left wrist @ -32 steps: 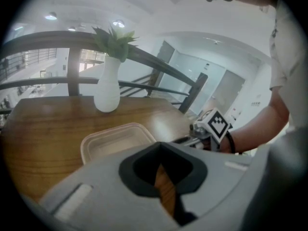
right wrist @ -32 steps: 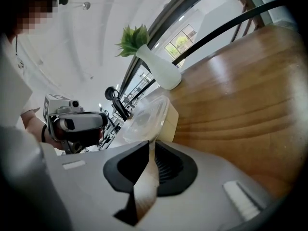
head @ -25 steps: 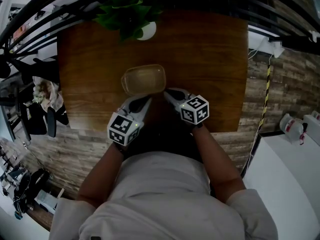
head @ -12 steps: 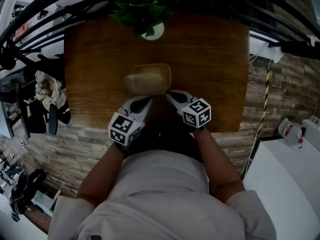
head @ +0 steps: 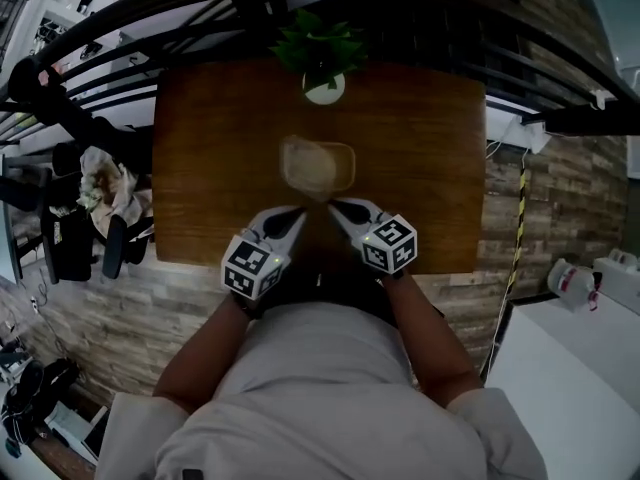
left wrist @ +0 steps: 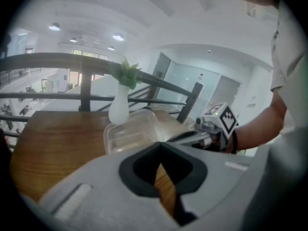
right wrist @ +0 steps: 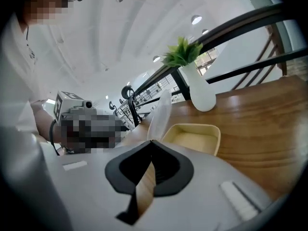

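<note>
You are holding the right gripper (right wrist: 150, 143) clenched on the clear plastic lid (right wrist: 161, 110); its jaws are pressing together with the lid's rim pinched at their tips, and the lid is rising from them nearly on edge, just beside the beige tray (right wrist: 195, 137); in my judgement, that pinch at the rim is what is standing the lid clear of the tray and leaving the tray's inside open. The tray is resting flat on the wooden table (head: 420, 148), about the middle of it and just beyond both tools; it is showing nothing inside. You are carrying the left gripper (left wrist: 160, 146) with its jaws closed on each other; only table wood is showing through the slit between them, and nothing is sitting in it. Its tips are lying just beside the lid's lower edge, and I cannot tell whether they are touching it; I am judging that this tool is waiting close to the lid's broad face rather than sharing the load. Both tools are pointing inward at the tray's near side, which is putting the lid between them. A white vase (head: 325, 86) with a green plant (head: 318, 43) is standing at the table's far edge, well apart from the tray; a dark railing (left wrist: 57, 61) is running behind it.
</note>
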`<state>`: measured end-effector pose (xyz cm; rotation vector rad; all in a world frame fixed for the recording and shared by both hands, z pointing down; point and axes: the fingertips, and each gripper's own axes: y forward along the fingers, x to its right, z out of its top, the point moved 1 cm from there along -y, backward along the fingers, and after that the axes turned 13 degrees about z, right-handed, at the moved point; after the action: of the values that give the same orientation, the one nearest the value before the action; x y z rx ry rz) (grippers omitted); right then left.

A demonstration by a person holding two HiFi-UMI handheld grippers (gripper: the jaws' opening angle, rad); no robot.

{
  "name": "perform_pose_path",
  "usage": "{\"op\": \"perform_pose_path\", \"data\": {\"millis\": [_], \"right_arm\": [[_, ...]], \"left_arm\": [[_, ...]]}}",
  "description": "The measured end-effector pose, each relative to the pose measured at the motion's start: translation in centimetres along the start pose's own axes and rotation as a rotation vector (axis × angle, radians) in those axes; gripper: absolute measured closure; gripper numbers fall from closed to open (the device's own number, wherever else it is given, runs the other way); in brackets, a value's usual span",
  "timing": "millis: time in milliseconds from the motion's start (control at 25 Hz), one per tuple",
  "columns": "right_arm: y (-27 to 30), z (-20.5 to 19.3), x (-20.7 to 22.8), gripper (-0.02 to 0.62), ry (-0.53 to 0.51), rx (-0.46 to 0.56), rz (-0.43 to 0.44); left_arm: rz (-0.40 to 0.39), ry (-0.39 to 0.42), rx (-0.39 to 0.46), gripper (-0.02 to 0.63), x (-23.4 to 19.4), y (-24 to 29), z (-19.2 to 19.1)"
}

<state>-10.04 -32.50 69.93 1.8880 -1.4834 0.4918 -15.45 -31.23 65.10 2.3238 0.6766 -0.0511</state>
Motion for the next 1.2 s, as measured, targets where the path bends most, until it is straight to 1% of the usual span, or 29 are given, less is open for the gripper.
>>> {"op": "perform_pose_path", "data": {"millis": [120, 400, 520, 640, 800, 1000, 1200], "right_arm": [[0.1, 1.8, -2.8, 0.589, -0.044, 0.013, -0.016], [0.8, 5.0, -8.4, 0.589, -0.136, 0.055, -0.084], [2.1, 5.5, -11.0, 0.59, -0.171, 0.075, -0.106], [2.7, 5.4, -13.0, 0.589, -0.194, 0.086, -0.123], [2.6, 5.8, -15.0, 0.589, -0.222, 0.102, -0.145], [0.2, 7.2, -16.8, 0.589, -0.262, 0.125, -0.175], [-2.5, 7.5, -18.5, 0.589, -0.298, 0.127, -0.179]], "left_arm": [[-0.004, 0.017, 0.036, 0.603, 0.1, -2.6, 1.4], [-0.022, 0.047, 0.127, 0.603, -0.6, -8.3, 3.7], [-0.031, 0.073, 0.174, 0.603, -1.5, -10.9, 3.6], [-0.039, 0.081, 0.192, 0.603, -1.6, -12.8, 3.1], [-0.055, 0.086, 0.204, 0.603, -1.4, -13.9, 2.7], [-0.073, 0.098, 0.243, 0.603, 0.3, -14.7, 4.5], [-0.056, 0.099, 0.263, 0.603, 2.1, -15.3, 5.3]]}}
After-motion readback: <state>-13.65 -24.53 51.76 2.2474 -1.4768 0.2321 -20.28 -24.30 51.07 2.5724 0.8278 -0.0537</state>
